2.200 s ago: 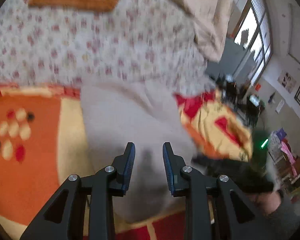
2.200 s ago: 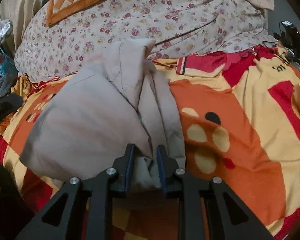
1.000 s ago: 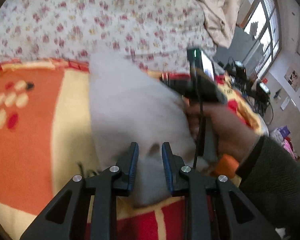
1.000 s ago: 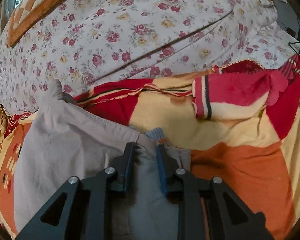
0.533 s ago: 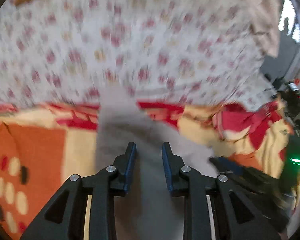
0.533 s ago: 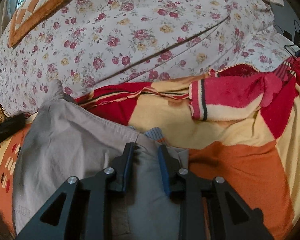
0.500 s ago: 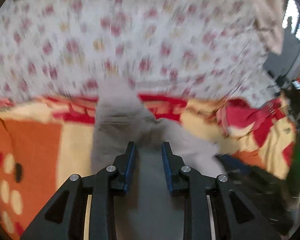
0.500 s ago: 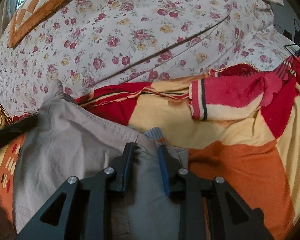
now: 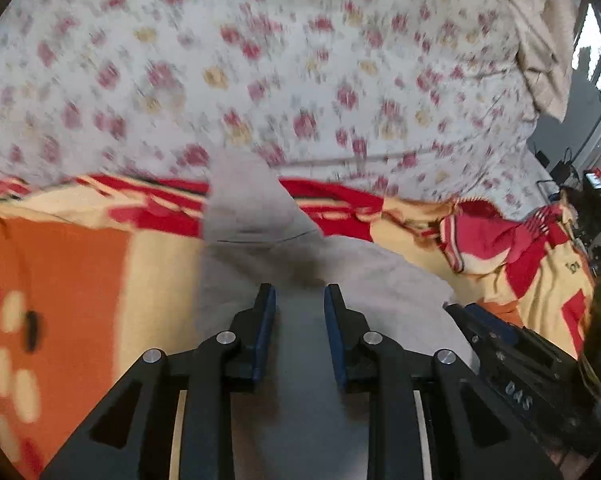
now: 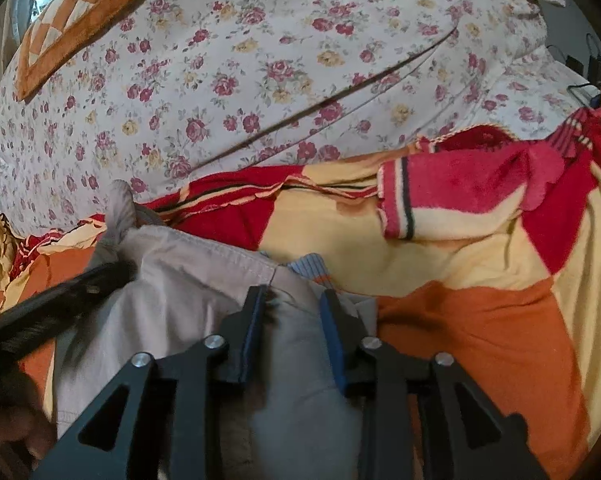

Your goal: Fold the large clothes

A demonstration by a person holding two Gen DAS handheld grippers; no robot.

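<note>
A large beige-grey garment [image 9: 260, 236] lies folded on an orange, red and yellow blanket [image 9: 60, 272]. My left gripper [image 9: 298, 300] is shut on the garment's near fold, with cloth filling the gap between the pads. In the right wrist view the same garment [image 10: 180, 300] lies at lower left. My right gripper [image 10: 292, 300] is shut on a bunched edge of the garment beside a blue ribbed cuff [image 10: 312, 264]. The left gripper's black body [image 10: 60, 296] shows at the left edge. The right gripper's body [image 9: 512, 356] shows at lower right in the left view.
A floral white quilt [image 10: 260, 60] is heaped behind the blanket [image 10: 480, 320]. An orange checked cushion [image 10: 72, 20] lies on it at far left. A red striped blanket fold [image 10: 460, 192] rises at right. A window [image 9: 596, 60] and cluttered equipment [image 9: 580, 192] are at far right.
Both grippers have carried the garment's near edge away from me toward the quilt, folding it over itself. In the last half second the left view shifted slightly; both stay shut on the cloth.
</note>
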